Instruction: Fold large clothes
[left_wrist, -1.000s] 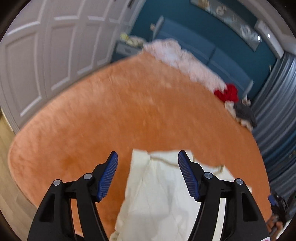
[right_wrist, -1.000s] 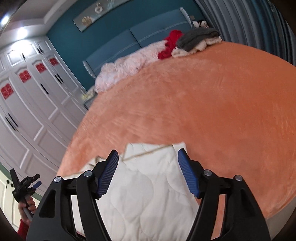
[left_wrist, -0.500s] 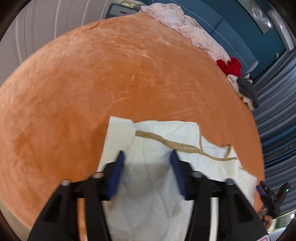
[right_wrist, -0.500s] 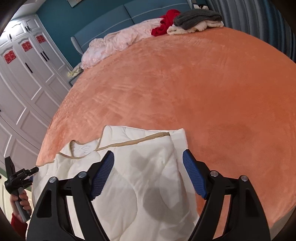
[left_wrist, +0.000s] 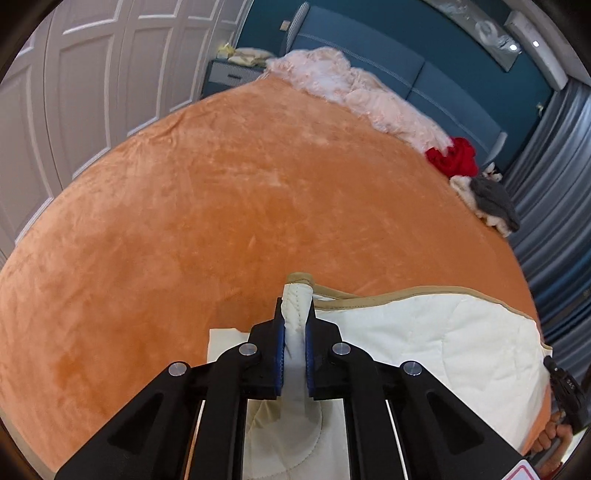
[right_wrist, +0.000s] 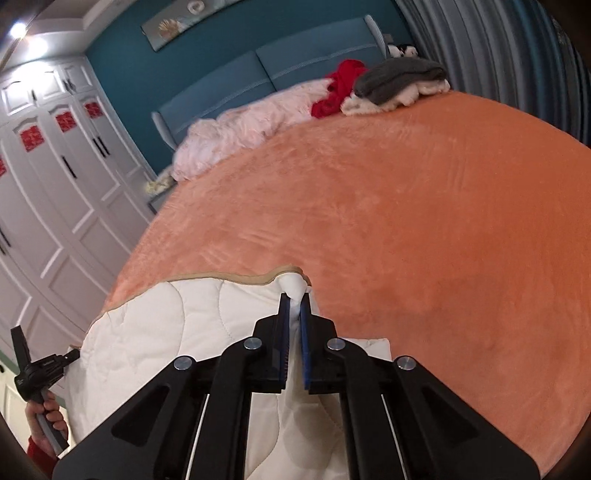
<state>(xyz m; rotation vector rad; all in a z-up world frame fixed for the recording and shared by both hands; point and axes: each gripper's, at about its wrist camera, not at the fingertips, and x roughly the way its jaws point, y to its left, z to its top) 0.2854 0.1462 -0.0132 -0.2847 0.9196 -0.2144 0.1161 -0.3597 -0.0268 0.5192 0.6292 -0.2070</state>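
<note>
A cream quilted garment (left_wrist: 436, 343) with tan trim lies at the near edge of an orange bed cover (left_wrist: 229, 206). My left gripper (left_wrist: 295, 314) is shut on a bunched corner of that garment, lifted a little off the bed. In the right wrist view the same cream garment (right_wrist: 184, 325) spreads to the left, and my right gripper (right_wrist: 294, 306) is shut on its other top corner. The orange bed cover (right_wrist: 424, 206) stretches beyond. Each view shows the other hand with its gripper handle at the frame's edge.
At the bed's far end lie a pink fluffy blanket (right_wrist: 236, 129), a red garment (right_wrist: 340, 92) and a grey and white folded pile (right_wrist: 399, 81) against a blue headboard. White wardrobe doors (right_wrist: 55, 206) stand on the left, grey curtains (left_wrist: 554, 177) on the right.
Both grippers came down onto the cream garment and closed, each pinching a top corner. The pinched corners now stand bunched up between the pads.
</note>
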